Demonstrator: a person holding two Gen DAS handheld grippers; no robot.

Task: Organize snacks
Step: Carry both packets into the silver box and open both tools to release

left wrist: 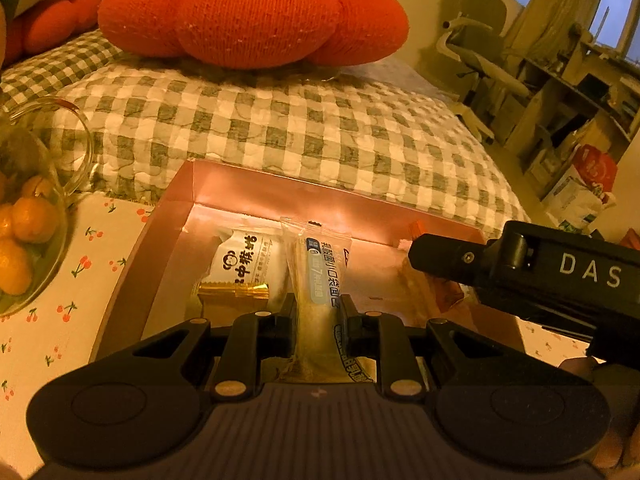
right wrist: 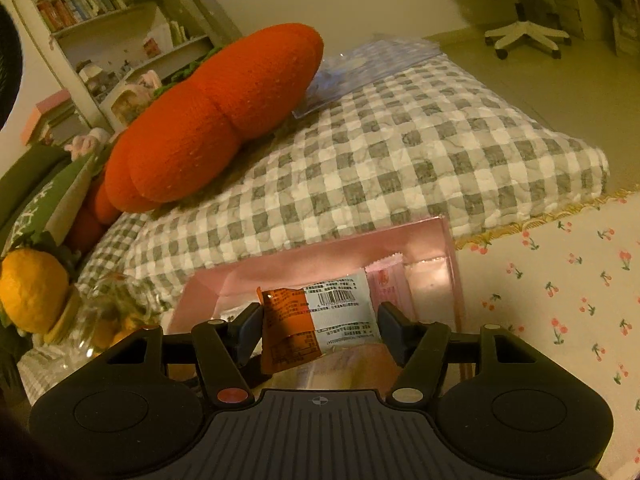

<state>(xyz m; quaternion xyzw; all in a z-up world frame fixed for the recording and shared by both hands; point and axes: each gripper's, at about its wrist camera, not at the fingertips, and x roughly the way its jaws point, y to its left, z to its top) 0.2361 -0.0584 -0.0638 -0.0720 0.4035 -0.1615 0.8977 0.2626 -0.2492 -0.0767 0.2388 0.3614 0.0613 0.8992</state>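
Both grippers are working over the pink box, likely because the snacks are being gathered there. The left gripper is holding a long clear bread pack upright-lengthwise, jaws nearly closed on its sides, above a white packet and gold packet lying inside. The right gripper is spreading its jaws wide around an orange-and-white pack, seemingly just touching its edges.

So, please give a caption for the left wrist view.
Left tool shut on a bread packet over the pink box.
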